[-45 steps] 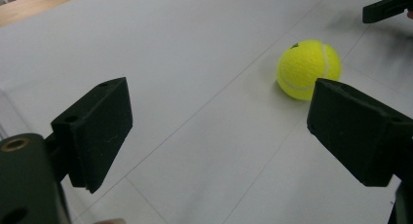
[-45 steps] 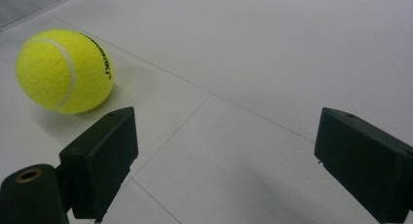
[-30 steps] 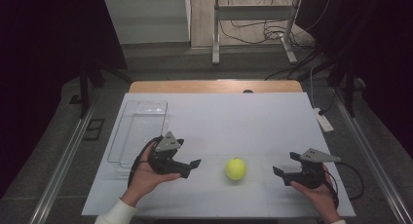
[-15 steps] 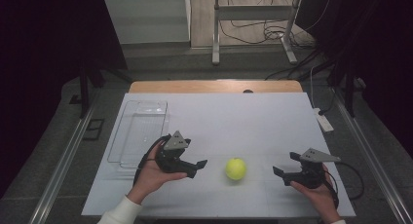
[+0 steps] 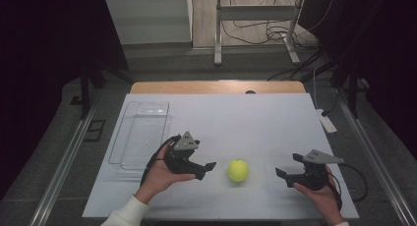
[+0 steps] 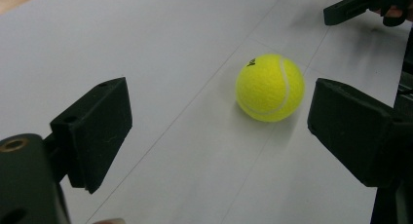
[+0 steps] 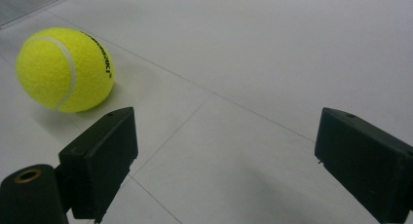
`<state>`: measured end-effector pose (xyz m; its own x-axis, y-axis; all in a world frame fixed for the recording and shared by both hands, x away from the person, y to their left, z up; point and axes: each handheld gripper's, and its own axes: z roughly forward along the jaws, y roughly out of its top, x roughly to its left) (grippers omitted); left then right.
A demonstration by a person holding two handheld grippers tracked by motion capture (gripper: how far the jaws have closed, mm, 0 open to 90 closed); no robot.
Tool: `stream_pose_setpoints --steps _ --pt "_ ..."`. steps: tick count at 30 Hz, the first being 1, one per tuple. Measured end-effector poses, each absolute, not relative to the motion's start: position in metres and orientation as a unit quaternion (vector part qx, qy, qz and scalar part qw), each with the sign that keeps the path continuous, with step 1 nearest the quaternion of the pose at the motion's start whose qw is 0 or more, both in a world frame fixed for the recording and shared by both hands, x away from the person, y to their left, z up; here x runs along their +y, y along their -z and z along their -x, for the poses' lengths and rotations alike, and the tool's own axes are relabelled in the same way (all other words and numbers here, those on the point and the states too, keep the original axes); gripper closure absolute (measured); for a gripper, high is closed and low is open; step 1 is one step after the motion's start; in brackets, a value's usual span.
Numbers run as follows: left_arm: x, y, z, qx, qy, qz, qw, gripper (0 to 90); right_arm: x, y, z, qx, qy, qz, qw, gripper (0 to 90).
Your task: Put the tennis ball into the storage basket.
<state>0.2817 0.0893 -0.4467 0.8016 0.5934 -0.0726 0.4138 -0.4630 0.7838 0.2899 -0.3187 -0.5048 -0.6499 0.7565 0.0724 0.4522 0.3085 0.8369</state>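
Ball point(image 5: 238, 170) lies on the white table point(image 5: 255, 118), between the two grippers. Left gripper point(image 5: 206, 168) sits just beside it, jaws apart and empty. Right gripper point(image 5: 287, 166) rests farther off, jaws also spread, holding nothing.

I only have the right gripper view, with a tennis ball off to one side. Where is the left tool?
Observer: In the high view the left tool sits just left of the tennis ball, pointing at it without touching.
Operator: Is it open?
Observer: Yes. In the left gripper view its jaws stand wide apart, and the ball lies ahead of them, nearer one jaw.
Operator: Anything else nearby?
Observer: A clear tray lies farther left, beyond the left tool, and it looks empty.
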Motion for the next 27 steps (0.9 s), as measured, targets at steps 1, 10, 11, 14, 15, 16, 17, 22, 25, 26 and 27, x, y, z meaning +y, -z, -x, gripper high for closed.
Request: stream_pose_setpoints --steps 1,10,11,14,15,16,17,22,25,26,27 --pt "0.088 0.447 -0.282 0.296 -0.105 -0.849 0.424 10.0 -0.319 0.505 -0.290 0.791 -0.447 -0.382 0.170 9.0" --pt "0.078 0.449 -0.286 0.288 -0.094 -0.855 0.421 9.3 -0.319 0.505 -0.290 0.792 -0.446 -0.382 0.169 9.1" --pt "0.076 0.449 -0.287 0.287 -0.093 -0.855 0.421 9.3 -0.319 0.505 -0.290 0.792 -0.446 -0.382 0.169 9.1" --pt "0.072 0.449 -0.287 0.286 -0.091 -0.856 0.421 9.3 -0.318 0.505 -0.290 0.792 -0.445 -0.381 0.169 9.1" --pt "0.072 0.449 -0.288 0.286 -0.090 -0.857 0.420 9.2 -0.318 0.505 -0.290 0.793 -0.444 -0.381 0.170 9.1" --pt "0.070 0.449 -0.288 0.285 -0.088 -0.857 0.419 9.2 -0.318 0.505 -0.290 0.793 -0.444 -0.381 0.170 9.1" --pt "0.070 0.449 -0.288 0.285 -0.088 -0.857 0.419 9.1 -0.318 0.505 -0.290 0.793 -0.444 -0.381 0.170 9.1" --pt "0.063 0.451 -0.290 0.280 -0.082 -0.861 0.417 9.0 -0.318 0.505 -0.290 0.792 -0.447 -0.381 0.168 9.1" --pt "0.057 0.454 -0.292 0.276 -0.078 -0.865 0.413 8.8 -0.318 0.505 -0.290 0.793 -0.446 -0.380 0.168 9.1" --pt "0.055 0.454 -0.292 0.276 -0.077 -0.865 0.413 8.7 -0.318 0.505 -0.290 0.793 -0.446 -0.380 0.168 9.1" --pt "0.053 0.456 -0.293 0.276 -0.075 -0.865 0.413 8.6 -0.318 0.505 -0.290 0.793 -0.446 -0.380 0.168 9.0"
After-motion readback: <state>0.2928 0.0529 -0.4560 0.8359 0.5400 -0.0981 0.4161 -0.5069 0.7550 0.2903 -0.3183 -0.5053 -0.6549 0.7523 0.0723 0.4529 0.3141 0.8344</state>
